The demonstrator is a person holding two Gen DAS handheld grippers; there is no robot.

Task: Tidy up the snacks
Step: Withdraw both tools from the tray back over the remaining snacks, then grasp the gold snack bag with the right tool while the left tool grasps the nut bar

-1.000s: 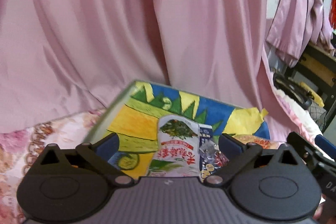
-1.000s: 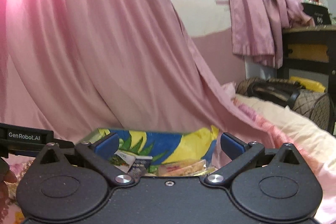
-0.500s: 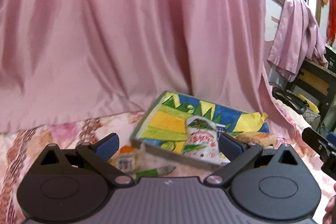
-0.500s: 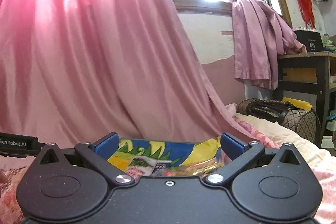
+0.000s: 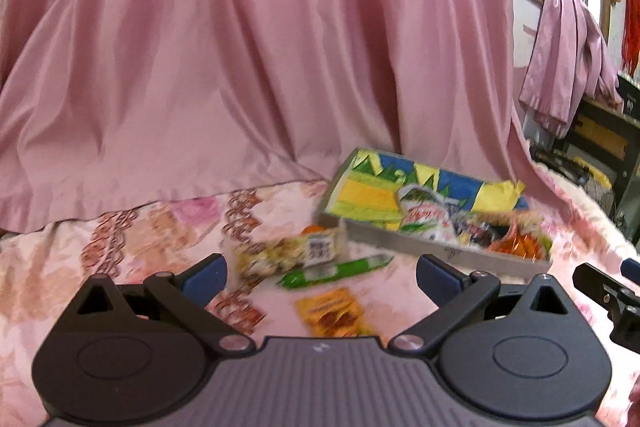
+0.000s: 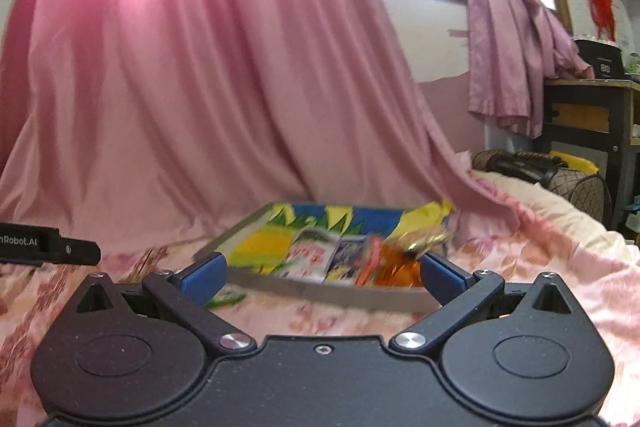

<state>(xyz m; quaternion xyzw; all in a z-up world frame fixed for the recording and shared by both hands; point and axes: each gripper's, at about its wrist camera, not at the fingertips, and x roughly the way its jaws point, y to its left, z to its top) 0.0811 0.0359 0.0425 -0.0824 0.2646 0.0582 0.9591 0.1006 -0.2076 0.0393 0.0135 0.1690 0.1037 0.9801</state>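
Snacks await sorting on a floral pink bedspread [image 5: 132,227]: a green stick-shaped packet [image 5: 334,269], a pale wrapped bar with a QR label [image 5: 292,253] and a yellow-orange sachet [image 5: 332,313] lie loose just beyond the left gripper [image 5: 322,273]. At its 1 o'clock sits a shallow grey tray lined with yellow, blue and green paper [image 5: 416,249], already holding a white-and-green pouch [image 5: 422,213] and several smaller packets.

Both sets of fingers stand spread wide and empty; the right gripper [image 6: 322,271] faces the tray head-on, its near rim just ahead at 12 o'clock.

Judging from the layout, the work is between picks, with some snacks binned and three left out. The next move likely calls for lowering the left fingers over the green packet or the bar at 12 o'clock and closing across the narrow width. The sachet lies flat and looks harder to pinch off soft cloth.

The bed offers open room toward 9 o'clock. A pink satin curtain [image 5: 240,67] hangs close behind the tray at 12 o'clock, and the two grippers are near each other, so crossing paths is a risk. Motion blur obscures the packet labels.
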